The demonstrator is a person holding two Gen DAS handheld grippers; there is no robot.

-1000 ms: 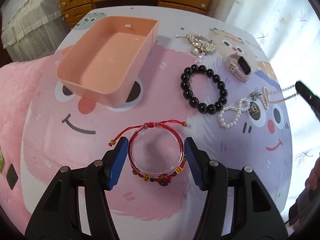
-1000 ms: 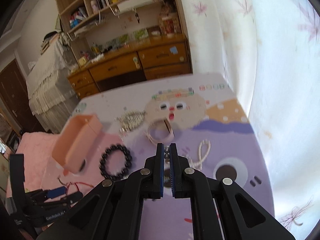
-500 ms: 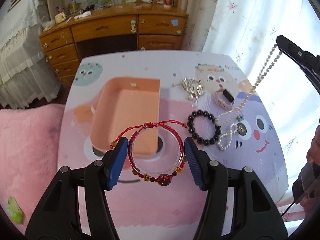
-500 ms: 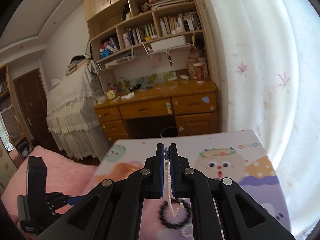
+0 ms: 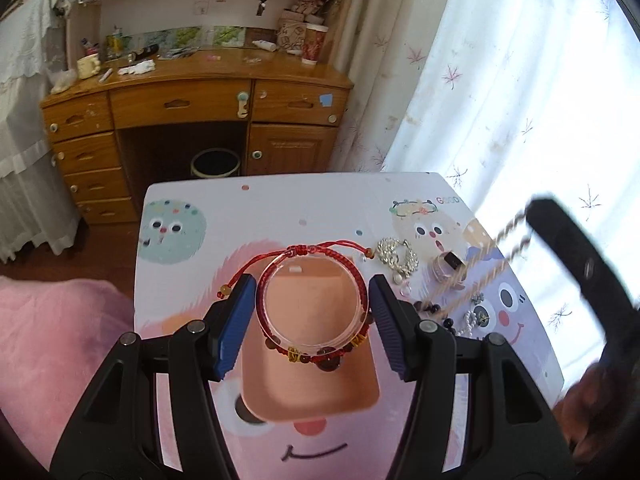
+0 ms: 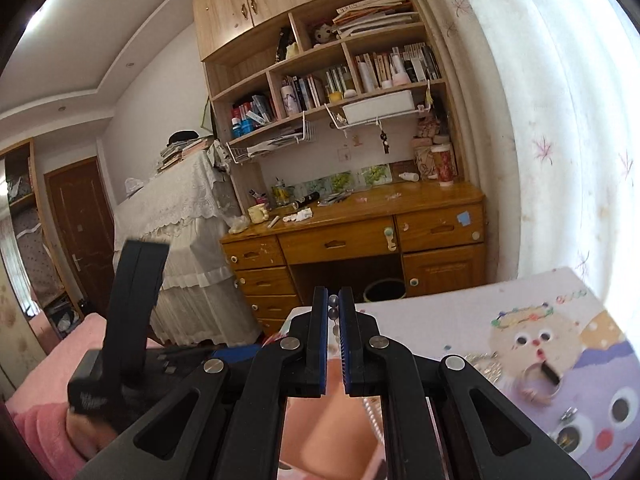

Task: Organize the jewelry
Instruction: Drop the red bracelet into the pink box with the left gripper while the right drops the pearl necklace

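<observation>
- Far left, left wrist view: wooden desk (image 5: pixel 192 112) w/ drawers stands beyond the counter (image 5: pixel 280 208); dark bin (image 5: pixel 216 163) in its knee gap.
- Left claw (image 5: pixel 312 308): jaws spread wide, blue pads pressing either side of a red cord bracelet (image 5: pixel 316 300) wrapped round a clear ring. Bracelet held up in the air, above the pink tray (image 5: pixel 312 384); cord tails w/ small beads trail to upper left and upper right.
- Pink tray sits on counter, near-centre, open side up, directly below the held bracelet; interior seen through the ring.
- Right of tray on counter: silver ornament (image 5: pixel 396 255), then a small watch (image 5: pixel 446 266) further right; black bead bracelet (image 5: pixel 434 312) partly hidden behind the left claw's right finger; small pearl piece (image 5: pixel 474 320) near it.
- Far right, left wrist view: right claw's black body, blurred, w/ pearl necklace (image 5: pixel 492 256) hanging from it in motion-blurred strands over the right side of counter.
- Right claw (image 6: pixel 333 344): jaws nearly closed, narrow gap only, pinching the pearl necklace; two beads visible at the tips, strand drops below, blurred, just above the tray's right edge.
- Right wrist view, right: watch and ornament on counter, blurred.
</observation>
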